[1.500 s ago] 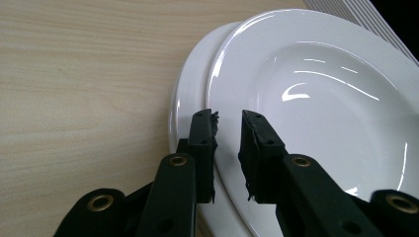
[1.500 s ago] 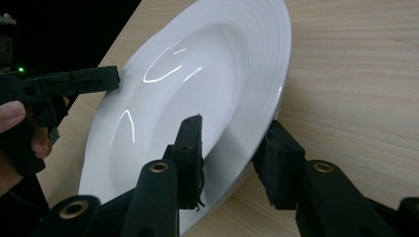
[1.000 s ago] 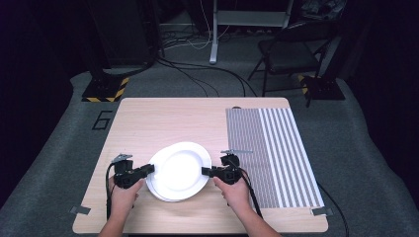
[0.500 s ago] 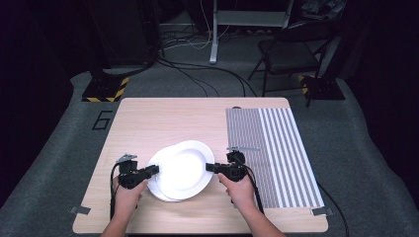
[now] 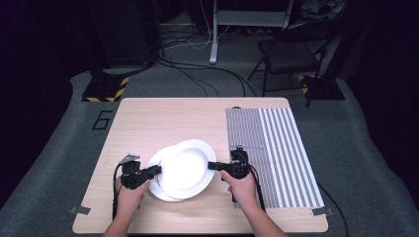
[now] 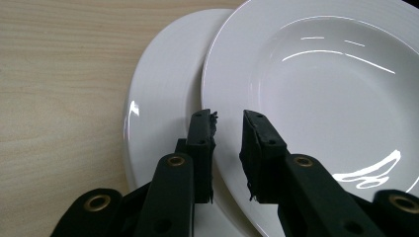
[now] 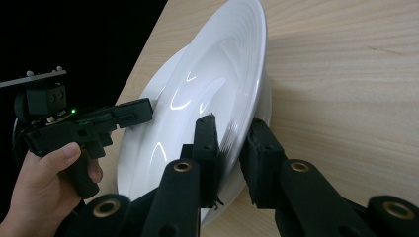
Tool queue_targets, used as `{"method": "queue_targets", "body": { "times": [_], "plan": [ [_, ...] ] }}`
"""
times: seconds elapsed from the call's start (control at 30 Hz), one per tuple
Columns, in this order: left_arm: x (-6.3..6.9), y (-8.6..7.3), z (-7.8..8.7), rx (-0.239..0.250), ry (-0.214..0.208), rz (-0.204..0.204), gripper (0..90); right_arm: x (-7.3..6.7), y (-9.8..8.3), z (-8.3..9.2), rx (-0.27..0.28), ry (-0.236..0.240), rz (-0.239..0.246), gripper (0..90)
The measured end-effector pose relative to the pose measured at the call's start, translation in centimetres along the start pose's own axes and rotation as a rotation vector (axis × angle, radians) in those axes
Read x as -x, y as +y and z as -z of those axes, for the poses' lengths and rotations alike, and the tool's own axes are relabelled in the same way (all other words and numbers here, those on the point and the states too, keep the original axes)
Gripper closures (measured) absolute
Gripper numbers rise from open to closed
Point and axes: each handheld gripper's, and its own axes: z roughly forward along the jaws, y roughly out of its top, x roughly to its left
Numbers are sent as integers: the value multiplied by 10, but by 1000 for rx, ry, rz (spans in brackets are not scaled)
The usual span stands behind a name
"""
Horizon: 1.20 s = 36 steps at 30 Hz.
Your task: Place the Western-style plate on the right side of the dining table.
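Two white plates lie stacked on the wooden table (image 5: 163,118). The upper plate (image 5: 188,168) (image 6: 321,89) (image 7: 212,74) is tilted and sits off to the right of the lower plate (image 5: 154,165) (image 6: 158,98). My left gripper (image 5: 157,169) (image 6: 227,118) is shut on the upper plate's left rim; it also appears in the right gripper view (image 7: 148,108). My right gripper (image 5: 211,165) (image 7: 232,126) has just been closing, and its jaws now pinch the plate's right rim between them.
A grey and white striped mat (image 5: 276,148) covers the right side of the table, just beside my right hand. A folding chair (image 5: 291,49), cables and stands are on the floor beyond the far edge. The near edge runs close under both forearms.
The upper plate has slid up and to the right off the lower one, which now shows as a crescent at the left. Both grippers shifted slightly with it.
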Motion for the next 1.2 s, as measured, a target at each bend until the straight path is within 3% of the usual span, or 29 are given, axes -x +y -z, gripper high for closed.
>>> {"method": "queue_targets", "body": {
  "times": [0.1, 0.23, 0.6, 0.73, 1.03, 1.1, 1.2],
  "plan": [
    [0, -1, -1, 7, -3, 0, 721, 6, 1, 0, -12, 23, -55, 782],
    [1, -1, -1, 9, -2, 3, 720, 9, 2, 0, -18, 40, -85, 787],
    [1, -1, -2, 18, -19, 1, 657, 11, 3, 2, -26, 70, -105, 819],
    [1, -1, -3, 22, -29, 12, 622, 10, 4, 5, -14, 73, -91, 834],
    [1, -1, -5, 4, -60, 54, 583, 15, 2, 6, -3, 79, -105, 829],
    [2, -1, -5, -5, -67, 83, 572, 17, 1, 6, -4, 77, -112, 823],
    [2, -1, -5, -10, -67, 81, 566, 17, 0, 7, -5, 76, -119, 823]
  ]
}}
